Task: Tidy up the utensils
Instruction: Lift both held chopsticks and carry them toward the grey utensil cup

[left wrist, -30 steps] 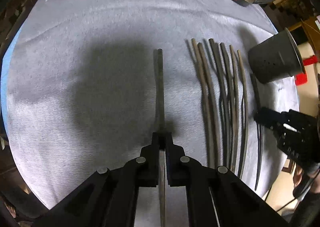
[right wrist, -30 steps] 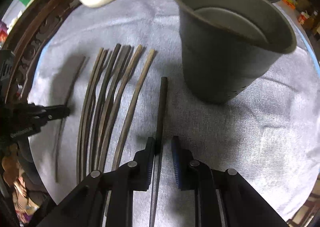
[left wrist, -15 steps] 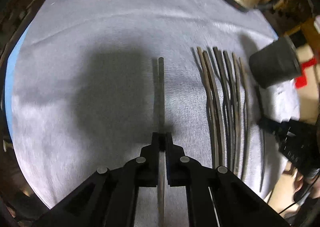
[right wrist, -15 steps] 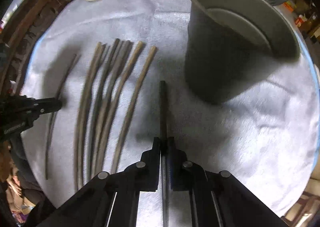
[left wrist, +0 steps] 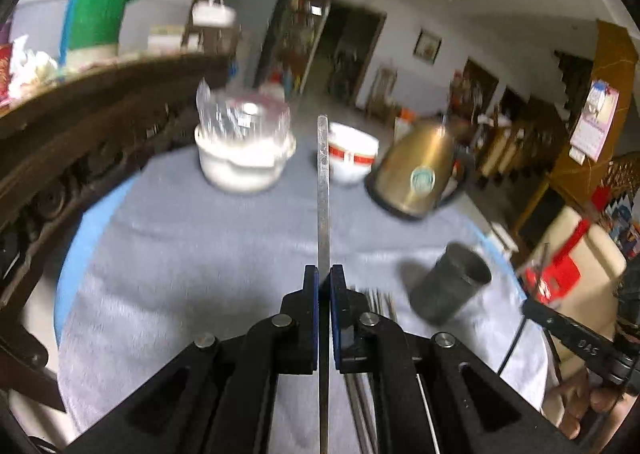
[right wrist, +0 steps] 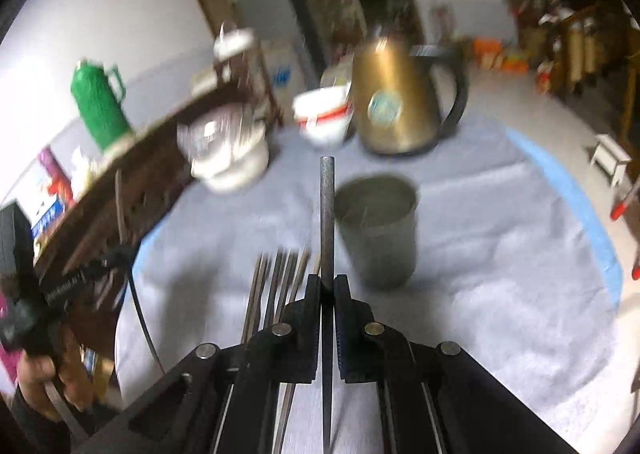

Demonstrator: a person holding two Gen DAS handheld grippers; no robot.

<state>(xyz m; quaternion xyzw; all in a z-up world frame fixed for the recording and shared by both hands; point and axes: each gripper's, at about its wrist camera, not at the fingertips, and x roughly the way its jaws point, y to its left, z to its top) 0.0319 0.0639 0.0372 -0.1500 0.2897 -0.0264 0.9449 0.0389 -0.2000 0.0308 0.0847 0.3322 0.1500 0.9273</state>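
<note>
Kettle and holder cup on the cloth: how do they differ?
The kettle is shiny gold with a dark side handle and a round label; the cup is dull dark grey with no handle showing. The kettle tapers toward its top, while the cup is a straight-sided open cylinder, apparently empty. The kettle sits at the far edge of the cloth beside the bowl; the cup stands nearer, beside the loose chopsticks. Both stand upright.
</note>
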